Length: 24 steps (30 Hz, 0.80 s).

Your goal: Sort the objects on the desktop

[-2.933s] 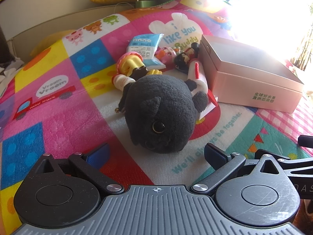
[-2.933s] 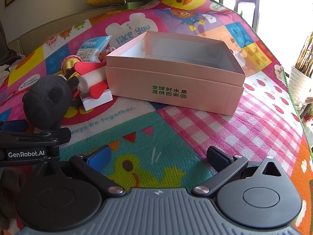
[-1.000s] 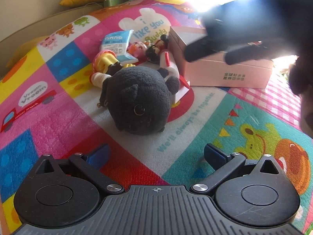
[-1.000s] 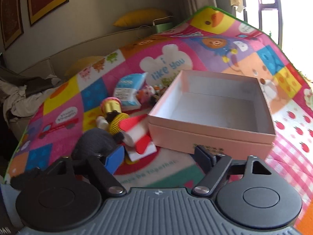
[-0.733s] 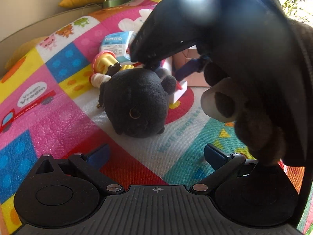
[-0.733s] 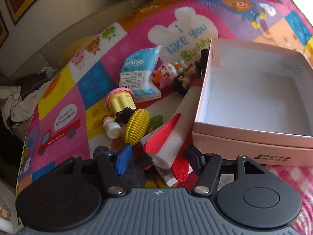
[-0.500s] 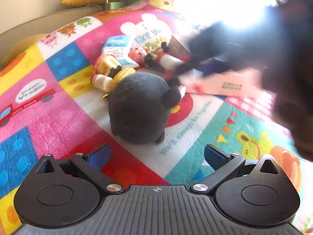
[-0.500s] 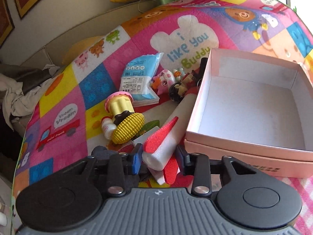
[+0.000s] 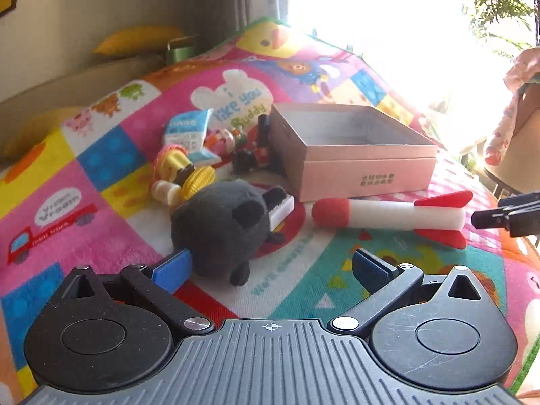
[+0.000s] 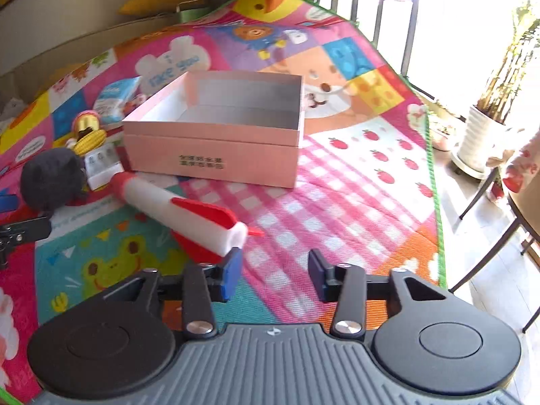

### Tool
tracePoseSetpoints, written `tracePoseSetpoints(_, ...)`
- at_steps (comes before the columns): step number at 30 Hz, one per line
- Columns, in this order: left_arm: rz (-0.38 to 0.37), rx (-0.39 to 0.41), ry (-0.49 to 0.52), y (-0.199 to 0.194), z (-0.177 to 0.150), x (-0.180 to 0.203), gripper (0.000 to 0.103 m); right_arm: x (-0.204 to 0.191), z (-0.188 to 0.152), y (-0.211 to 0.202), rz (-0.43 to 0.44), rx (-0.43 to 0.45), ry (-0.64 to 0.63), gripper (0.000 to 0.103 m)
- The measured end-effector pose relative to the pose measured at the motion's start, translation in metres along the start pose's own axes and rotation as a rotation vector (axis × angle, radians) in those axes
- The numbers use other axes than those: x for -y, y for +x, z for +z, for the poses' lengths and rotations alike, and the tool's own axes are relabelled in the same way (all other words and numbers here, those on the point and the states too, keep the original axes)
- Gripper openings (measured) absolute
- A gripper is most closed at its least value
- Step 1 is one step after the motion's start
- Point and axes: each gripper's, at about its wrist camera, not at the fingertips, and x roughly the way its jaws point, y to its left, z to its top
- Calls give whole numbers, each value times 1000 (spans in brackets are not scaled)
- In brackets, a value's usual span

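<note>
The right claw (image 10: 271, 275), jaws opening and empty, hovers just right of the foam rocket (image 10: 182, 211) lying on the mat near the still-empty pink box (image 10: 216, 155), so regrasping and boxing it looks next.

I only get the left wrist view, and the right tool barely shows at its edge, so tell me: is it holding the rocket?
Observer: No. The right tool has its jaws opening with nothing between them. The rocket lies on the mat, tail end just ahead of one finger.
Operator: Is there anything in the box yet?
Observer: From the right wrist, the part of the box floor that shows is bare white; its front wall hides the nearest strip.
</note>
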Motion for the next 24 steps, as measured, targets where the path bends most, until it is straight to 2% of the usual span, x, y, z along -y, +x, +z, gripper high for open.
tracePoseSetpoints(1, 16, 0, 15, 0, 0, 2, 103, 1, -1, -5, 33, 32, 4, 75)
tracePoseSetpoints(2, 25, -6, 22, 0, 0, 3, 103, -1, -2, -11, 67, 76, -18, 81)
tracePoseSetpoints(5, 5, -25, 22, -1, -1, 6, 103, -23, -2, -19, 100, 166, -143, 85)
tracePoseSetpoints(7, -21, -32, 19, -2, 0, 7, 103, -26, 4, -15, 142, 173, -157, 85)
tracePoseSetpoints(12, -216, -77, -26, 5, 4, 17, 103, 24, 23, 30, 273, 67, 174, 86)
tracePoseSetpoints(16, -225, -87, -18, 14, 3, 23, 103, 42, 16, 57, 416, -5, 383, 90)
tracePoseSetpoints(18, -216, -83, -37, 14, 4, 17, 103, 37, 8, 58, 556, -67, 442, 95)
tracePoseSetpoints(20, -211, -70, -80, 11, 6, 6, 103, 27, -3, 50, 769, -148, 445, 99)
tracePoseSetpoints(21, -203, -64, -104, 10, 8, 1, 103, 23, -8, 41, 842, -154, 421, 99)
tracePoseSetpoints(22, -198, -61, -127, 10, 10, -4, 103, 21, -12, 30, 854, -132, 379, 102)
tracePoseSetpoints(24, -207, -69, -154, 14, 15, -6, 103, 21, -15, 8, 754, -49, 283, 103)
